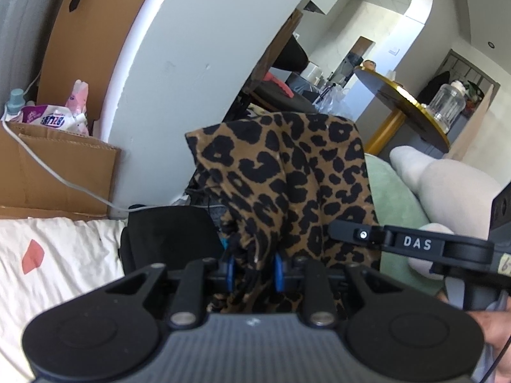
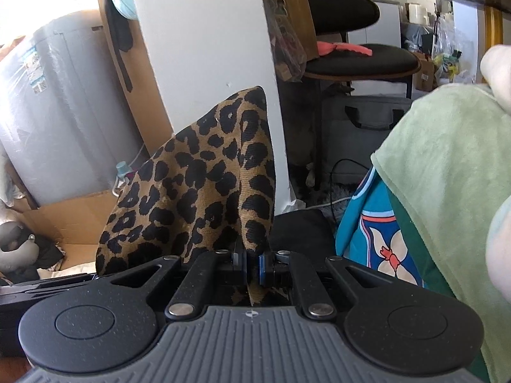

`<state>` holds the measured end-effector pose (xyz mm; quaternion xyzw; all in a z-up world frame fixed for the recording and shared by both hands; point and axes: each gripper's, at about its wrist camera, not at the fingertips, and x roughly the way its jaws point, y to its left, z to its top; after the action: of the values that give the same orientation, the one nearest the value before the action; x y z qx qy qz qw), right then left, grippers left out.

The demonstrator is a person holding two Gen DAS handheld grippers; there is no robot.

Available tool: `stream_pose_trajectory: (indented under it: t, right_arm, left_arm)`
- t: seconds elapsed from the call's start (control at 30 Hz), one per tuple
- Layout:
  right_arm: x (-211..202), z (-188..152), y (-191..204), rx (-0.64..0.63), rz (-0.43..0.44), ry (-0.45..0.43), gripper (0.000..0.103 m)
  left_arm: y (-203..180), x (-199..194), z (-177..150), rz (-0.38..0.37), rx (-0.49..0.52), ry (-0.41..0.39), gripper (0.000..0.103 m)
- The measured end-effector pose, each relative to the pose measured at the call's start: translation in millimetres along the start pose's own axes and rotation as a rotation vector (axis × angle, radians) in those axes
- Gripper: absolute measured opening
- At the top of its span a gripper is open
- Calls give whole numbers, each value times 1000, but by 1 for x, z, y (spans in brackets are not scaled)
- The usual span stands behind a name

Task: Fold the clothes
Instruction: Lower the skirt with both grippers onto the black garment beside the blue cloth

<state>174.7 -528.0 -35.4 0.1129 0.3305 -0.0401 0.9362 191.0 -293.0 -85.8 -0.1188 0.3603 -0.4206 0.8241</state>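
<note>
Left gripper [image 1: 254, 271]: its blue-padded fingers are clamped on a bunched fold of the leopard-print garment [image 1: 287, 175], which rises from between them and fills the middle of the left wrist view.
Right gripper [image 2: 252, 269]: fingers pressed together on another part of the same cloth; in the right wrist view the leopard-print garment [image 2: 204, 188] stands up from the jaws in a peaked flap.
Garment position: held up off the surface by both grippers, hanging between and in front of them.
Other gripper in the left view: the right gripper's black body, marked "DAS" [image 1: 415, 244], sits just to the right of the leopard cloth.
Bedding: a white sheet with a red patch [image 1: 48, 265] lies below and to the left of the left gripper.
Black cloth [image 1: 169, 233]: lies just behind the left gripper, beside the leopard fabric.
Green towel [image 2: 447, 175]: draped to the right of the right gripper, over a teal printed fabric [image 2: 370, 223].
Cardboard box [image 1: 64, 172]: further back on the left, with a white cable [image 1: 57, 175] running across it.
White pillar [image 1: 191, 63]: stands behind the garment.
Black chair [image 2: 361, 60]: far behind on the right, with a pink item on the seat.
Round gold-edged table [image 1: 402, 102]: far right, carrying a clear jar [image 1: 447, 105].
</note>
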Motion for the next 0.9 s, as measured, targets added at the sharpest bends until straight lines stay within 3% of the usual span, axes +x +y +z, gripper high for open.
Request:
stream_pose_trajectory:
  t: [0.47,0.9]
  right_arm:
    - [67,-11,-33,34,-63,69,6]
    - [141,-43,-61,27,-227,167,6]
  left_arm:
    - [29,68,-11,-32,-35,43,25]
    - [53,136,-57,-73,-104,115,24]
